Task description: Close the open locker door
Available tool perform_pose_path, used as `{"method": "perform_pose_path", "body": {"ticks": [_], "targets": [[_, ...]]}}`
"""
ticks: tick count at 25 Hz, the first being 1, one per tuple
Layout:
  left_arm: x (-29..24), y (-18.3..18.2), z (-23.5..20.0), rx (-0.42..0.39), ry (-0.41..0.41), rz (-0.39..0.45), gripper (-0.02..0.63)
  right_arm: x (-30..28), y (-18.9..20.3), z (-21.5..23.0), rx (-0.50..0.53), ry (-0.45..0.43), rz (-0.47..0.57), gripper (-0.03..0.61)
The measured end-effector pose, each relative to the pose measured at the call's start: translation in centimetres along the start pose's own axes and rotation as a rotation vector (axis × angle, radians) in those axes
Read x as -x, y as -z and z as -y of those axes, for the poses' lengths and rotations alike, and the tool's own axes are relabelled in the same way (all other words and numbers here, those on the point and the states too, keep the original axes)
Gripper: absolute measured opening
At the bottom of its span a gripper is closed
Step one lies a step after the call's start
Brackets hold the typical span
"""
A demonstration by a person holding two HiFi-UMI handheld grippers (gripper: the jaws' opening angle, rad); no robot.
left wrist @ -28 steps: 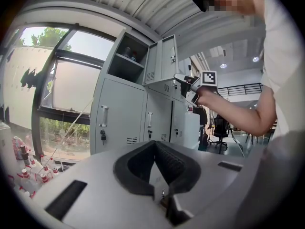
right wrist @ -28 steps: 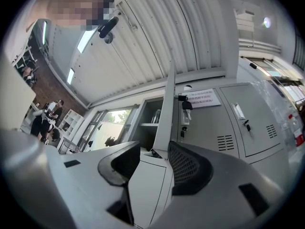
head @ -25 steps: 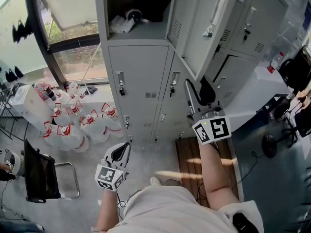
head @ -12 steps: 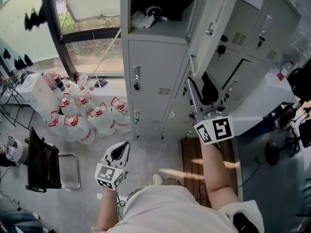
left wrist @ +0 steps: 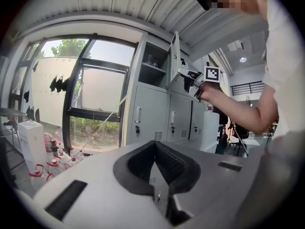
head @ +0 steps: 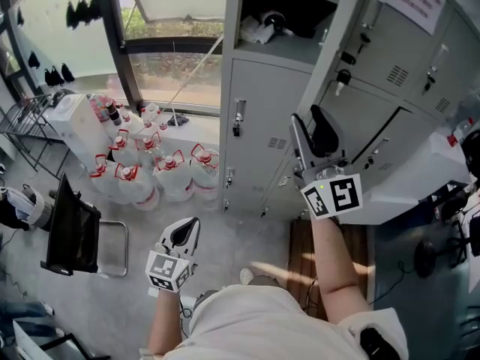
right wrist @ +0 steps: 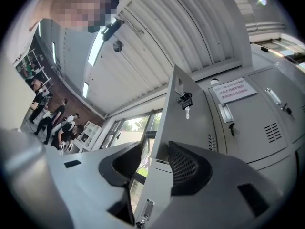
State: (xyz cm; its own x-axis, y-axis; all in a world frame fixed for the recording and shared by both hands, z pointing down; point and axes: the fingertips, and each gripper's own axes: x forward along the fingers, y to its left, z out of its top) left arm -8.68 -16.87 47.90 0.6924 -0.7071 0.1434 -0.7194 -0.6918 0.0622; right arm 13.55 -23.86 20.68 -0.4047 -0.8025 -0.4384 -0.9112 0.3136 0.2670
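Locker door stood open at 1 o'clock, nothing closed yet, its edge between the wide, just-narrowing, ungripping jaws of the right tool; the left tool hung shut, empty.

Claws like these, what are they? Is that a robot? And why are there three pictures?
No robot: a person holds a grabbing tool in each hand. The head view comes from a camera on their head, looking down. The other two pictures come from cameras riding on the tools. The left claw is shut and empty. The right claw is open, held up at the open locker door. Its jaws have just been closing a little, and the door's edge lines up in the gap, but nothing is pinched. Big water bottles stand on the floor.
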Motion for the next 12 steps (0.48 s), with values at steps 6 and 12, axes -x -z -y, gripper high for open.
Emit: {"method": "perform_pose_path", "body": {"ticks": [6, 12], "targets": [[2.0, 0.2, -1.6, 0.011, -0.094, -0.006, 0.003, -2.7, 0.8, -1.4, -0.040, -0.063, 0.026, 0.155], [3.4, 1.0, -2.2, 0.010, -0.183, -0.021, 0.002, -5.1, 1.8, -2.0, -0.087, -0.117, 0.050, 0.141]]}}
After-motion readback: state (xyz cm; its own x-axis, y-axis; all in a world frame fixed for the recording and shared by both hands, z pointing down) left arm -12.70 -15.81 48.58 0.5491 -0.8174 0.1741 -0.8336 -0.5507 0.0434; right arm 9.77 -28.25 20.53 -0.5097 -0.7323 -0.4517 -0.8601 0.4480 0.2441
